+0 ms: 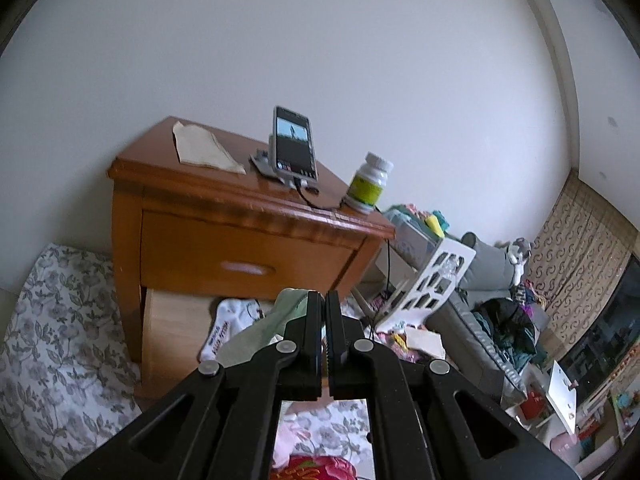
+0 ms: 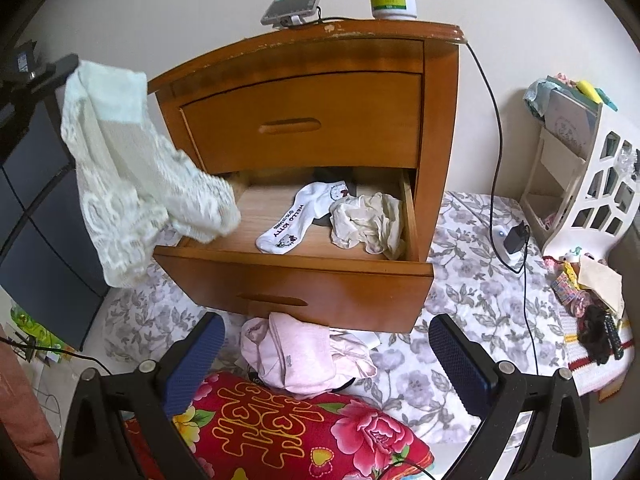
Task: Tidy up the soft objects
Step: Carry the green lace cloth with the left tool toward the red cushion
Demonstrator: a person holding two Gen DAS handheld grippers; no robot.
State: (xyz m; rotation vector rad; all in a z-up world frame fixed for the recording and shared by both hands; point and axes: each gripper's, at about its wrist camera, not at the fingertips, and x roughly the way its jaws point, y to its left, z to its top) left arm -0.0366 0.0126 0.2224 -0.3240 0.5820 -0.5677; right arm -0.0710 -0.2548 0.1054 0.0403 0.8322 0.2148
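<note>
A: What is seen of the room and the surface?

B: A wooden nightstand [image 2: 304, 128] is set against a white wall, on a grey flowered sheet [image 2: 472, 280]. A white cut-out rack [image 2: 592, 200] is placed to its right, and a dark cabinet [image 2: 40, 184] to its left. A red flowered quilt [image 2: 304, 432] is spread in the foreground.

A: And how many of each thing are counted?

B: Two drawers: the upper one [image 2: 304, 120] is closed, the lower one [image 2: 296, 248] is pulled out. On top, one phone [image 1: 294, 142] on a stand, one bottle [image 1: 370, 178] and one folded cloth [image 1: 204, 148] are seen. Inside the open drawer, one white printed sock [image 2: 300, 216] and one crumpled cream cloth [image 2: 368, 220] are found. One pink garment [image 2: 304, 356] is left on the sheet, just before the drawer front. One black plug [image 2: 516, 236] is lying on the sheet.

A: How are the claws held?

B: The left gripper [image 1: 325, 300] is clenched on a pale green lace garment [image 2: 132, 176], which is hung in the air at the left corner of the open drawer. The right gripper [image 2: 324, 360] is released, with nothing gripped; the pink garment is seen between its fingers.
</note>
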